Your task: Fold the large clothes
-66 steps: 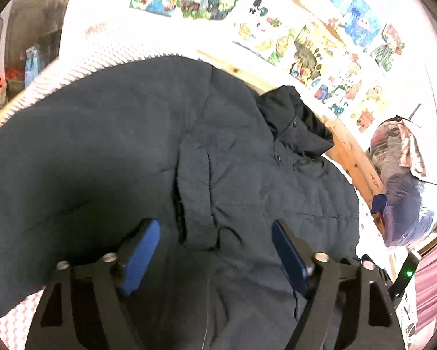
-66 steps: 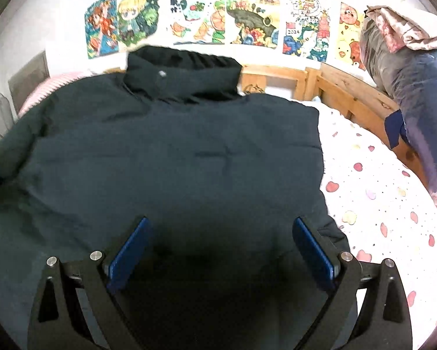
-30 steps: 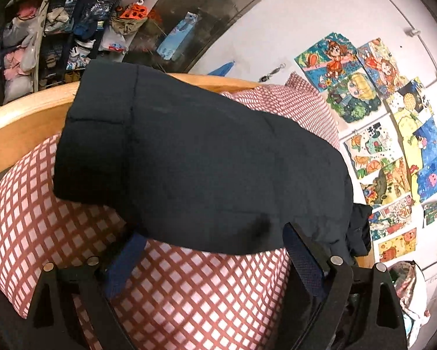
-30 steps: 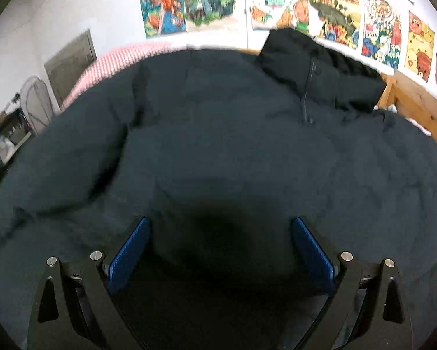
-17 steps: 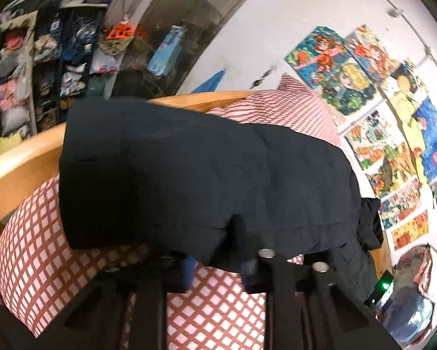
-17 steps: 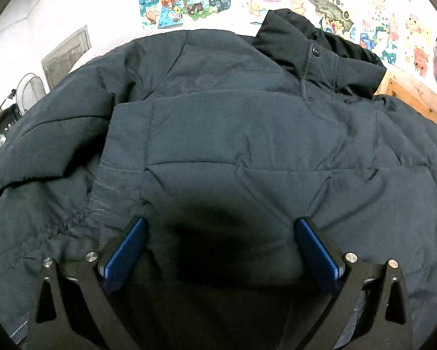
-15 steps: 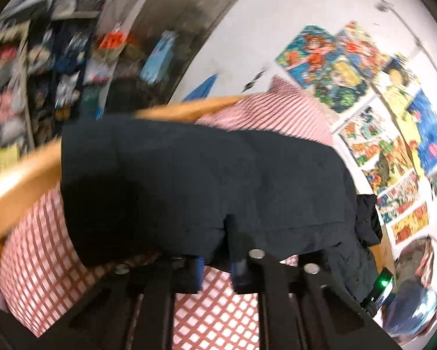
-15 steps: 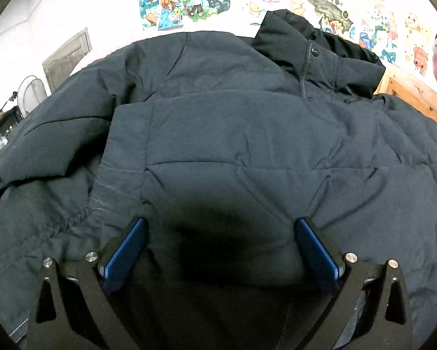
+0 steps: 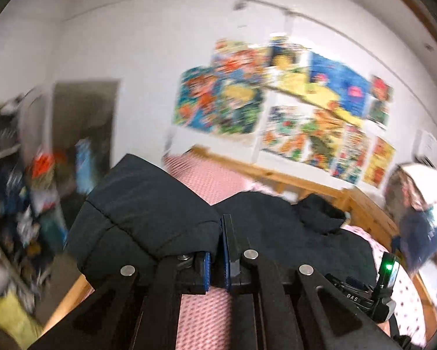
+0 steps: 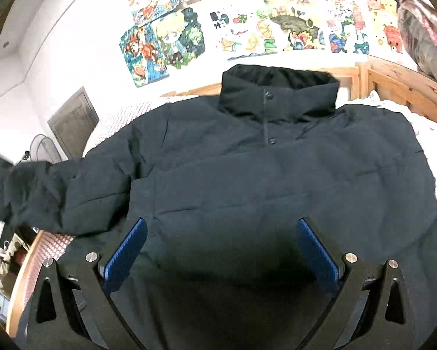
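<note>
Left gripper (image 9: 215, 258) was clamped on the dark jacket's (image 10: 276, 175) sleeve (image 9: 148, 218), background all blurry. Right gripper (image 10: 221, 250) hung wide open over it, hem cut off.

Both tongs share one build: black angular arms with triangular cut-outs and round silver screw heads. The left tongs (image 9: 216, 265) carry narrow blue ribbed pads; the right tongs (image 10: 220, 250) carry long blue ribbed pads (image 10: 124, 255) on black fingers.
</note>
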{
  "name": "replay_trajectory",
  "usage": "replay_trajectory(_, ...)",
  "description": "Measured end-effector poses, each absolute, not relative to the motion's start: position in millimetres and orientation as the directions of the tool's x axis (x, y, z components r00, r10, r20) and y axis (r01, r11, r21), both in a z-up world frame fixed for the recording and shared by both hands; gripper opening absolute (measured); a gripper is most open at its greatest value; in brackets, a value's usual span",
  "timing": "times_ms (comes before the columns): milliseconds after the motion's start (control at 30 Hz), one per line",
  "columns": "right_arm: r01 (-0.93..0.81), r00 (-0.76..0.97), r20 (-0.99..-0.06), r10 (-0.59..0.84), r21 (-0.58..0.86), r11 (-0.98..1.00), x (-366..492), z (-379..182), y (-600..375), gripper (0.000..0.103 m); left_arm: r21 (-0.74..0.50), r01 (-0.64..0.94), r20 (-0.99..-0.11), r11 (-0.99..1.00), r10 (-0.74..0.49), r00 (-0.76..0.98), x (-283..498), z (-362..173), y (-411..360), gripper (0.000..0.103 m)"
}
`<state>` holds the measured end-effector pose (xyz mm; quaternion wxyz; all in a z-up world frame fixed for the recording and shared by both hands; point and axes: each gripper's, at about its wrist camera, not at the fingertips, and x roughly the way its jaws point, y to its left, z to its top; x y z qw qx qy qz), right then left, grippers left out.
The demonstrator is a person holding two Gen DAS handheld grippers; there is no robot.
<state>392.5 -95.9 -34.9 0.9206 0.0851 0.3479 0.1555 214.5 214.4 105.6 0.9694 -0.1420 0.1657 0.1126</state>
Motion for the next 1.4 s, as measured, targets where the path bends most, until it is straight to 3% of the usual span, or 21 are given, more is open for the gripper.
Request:
replay_trajectory(133, -0.212, 0.709, -0.639, 0.297, 0.209, 0.955, 386.9, -34.0, -117.9, 0.1, -0.159, -0.126, -0.322, 0.979, 0.07, 0.944, 235.8, 130.8, 166.2, 0.007)
replay_trajectory(300, -0.184, 0.716, -0.653, 0.247, 0.166, 0.969, 386.2, -28.9, -157.3, 0.1, -0.101, 0.038, -0.351, 0.994, -0.071, 0.934, 262.5, 132.9, 103.7, 0.007)
replay_trajectory(600, -0.109, 0.723, -0.663, 0.194, 0.168, 0.98, 388.5, -38.6, -215.6, 0.1, -0.075, 0.251, -0.525, 0.965, -0.252, 0.813, 318.2, 69.5, 0.5, 0.006)
replay_trajectory(833, -0.034, 0.723, -0.668, 0.176, 0.22, 0.975, 388.0, -55.3, -250.9, 0.1, -0.125, 0.282, -0.677, 0.951, -0.289, 0.676, 350.5, -5.4, -34.8, 0.007)
replay_trajectory(1033, -0.052, 0.734, -0.616, 0.286, 0.368, 0.928, 389.8, -66.3, -263.2, 0.1, -0.169, 0.24, -0.787, 0.956, -0.277, 0.552, 361.3, -62.1, -36.2, 0.009)
replay_trajectory(1167, -0.084, 0.713, -0.577, 0.397, 0.493, 0.866, 392.9, -78.1, -264.5, 0.1, -0.21, 0.239, -0.789, 0.948, -0.309, 0.531, 357.0, -75.1, -28.9, 0.009)
replay_trajectory(1267, -0.107, 0.703, -0.531, 0.473, 0.579, 0.808, 391.8, -84.9, -262.9, 0.1, -0.249, 0.268, -0.771, 0.931, -0.358, 0.527, 349.6, -73.6, -25.7, 0.021)
replay_trajectory(1333, -0.109, 0.69, -0.493, 0.53, 0.653, 0.75, 391.1, -90.2, -262.5, 0.1, -0.288, 0.304, -0.75, 0.908, -0.411, 0.519, 345.5, -70.9, -28.7, 0.046)
replay_trajectory(1400, -0.091, 0.665, -0.438, 0.605, 0.756, 0.648, 392.2, -99.9, -263.6, 0.1, -0.304, 0.34, -0.727, 0.89, -0.448, 0.521, 337.8, -67.6, -31.9, 0.059)
